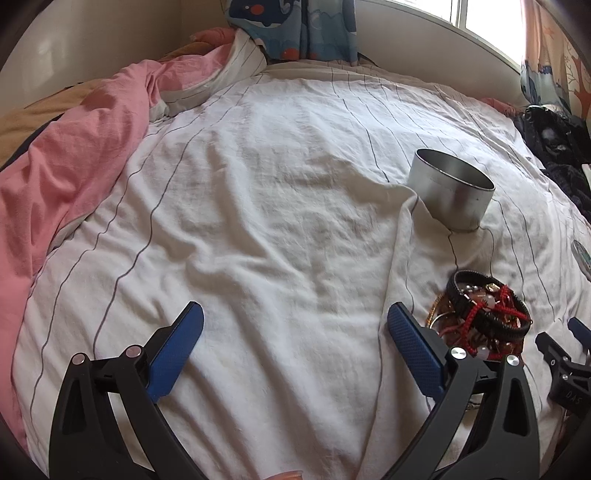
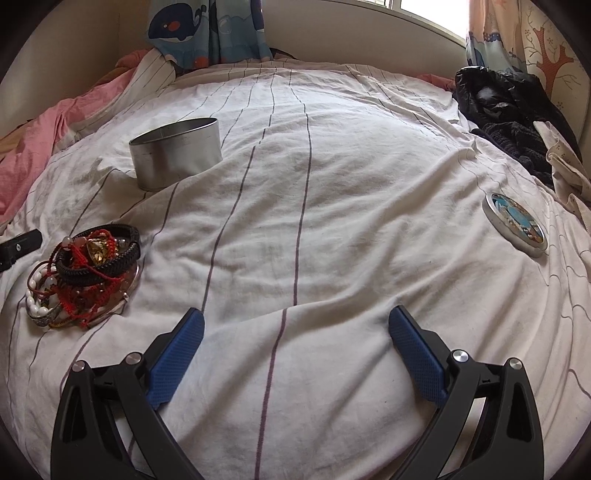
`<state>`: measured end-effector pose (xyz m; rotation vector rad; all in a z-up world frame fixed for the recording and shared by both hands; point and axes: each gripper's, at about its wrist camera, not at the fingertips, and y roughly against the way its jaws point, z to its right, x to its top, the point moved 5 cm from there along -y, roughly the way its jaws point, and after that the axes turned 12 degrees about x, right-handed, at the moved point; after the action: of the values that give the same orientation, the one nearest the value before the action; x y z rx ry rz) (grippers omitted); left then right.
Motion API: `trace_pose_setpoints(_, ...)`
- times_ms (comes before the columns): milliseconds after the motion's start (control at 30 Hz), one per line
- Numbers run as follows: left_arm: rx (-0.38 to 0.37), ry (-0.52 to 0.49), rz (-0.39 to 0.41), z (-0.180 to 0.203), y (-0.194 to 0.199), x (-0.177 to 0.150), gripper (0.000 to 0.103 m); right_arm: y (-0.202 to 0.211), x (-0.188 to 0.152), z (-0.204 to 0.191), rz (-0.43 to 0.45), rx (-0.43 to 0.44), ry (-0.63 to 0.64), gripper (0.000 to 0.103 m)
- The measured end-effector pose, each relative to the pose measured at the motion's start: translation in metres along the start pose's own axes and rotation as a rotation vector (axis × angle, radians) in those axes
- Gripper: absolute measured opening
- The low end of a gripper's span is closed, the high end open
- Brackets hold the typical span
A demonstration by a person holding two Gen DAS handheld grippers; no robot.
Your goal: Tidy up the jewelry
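Observation:
A tangled pile of jewelry (image 1: 484, 314) with black braided bands, red cords and white beads lies on the white striped bedsheet (image 1: 277, 221). In the right wrist view the pile of jewelry (image 2: 85, 273) sits at the left. A round silver tin (image 1: 452, 192) stands open and tilted behind it; the same silver tin (image 2: 175, 153) shows at upper left in the right wrist view. My left gripper (image 1: 295, 321) is open just left of the pile, its right finger beside it. My right gripper (image 2: 295, 325) is open over bare sheet, to the right of the pile.
The tin's lid (image 2: 515, 223) with a colourful picture lies on the sheet at the right. Dark clothes (image 2: 509, 110) are heaped at the far right. A pink duvet (image 1: 74, 166) bunches along the left. Whale-print curtains (image 2: 207, 29) hang at the back.

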<state>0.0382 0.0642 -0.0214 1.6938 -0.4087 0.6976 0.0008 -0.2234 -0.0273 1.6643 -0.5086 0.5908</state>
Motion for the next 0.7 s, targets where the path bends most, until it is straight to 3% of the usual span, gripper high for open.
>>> trace_pose_setpoints(700, 0.043, -0.023, -0.013, 0.008, -0.004, -0.007, 0.096, 0.0006, -0.0032, -0.0007, 0.001, -0.005, -0.004, 0.096)
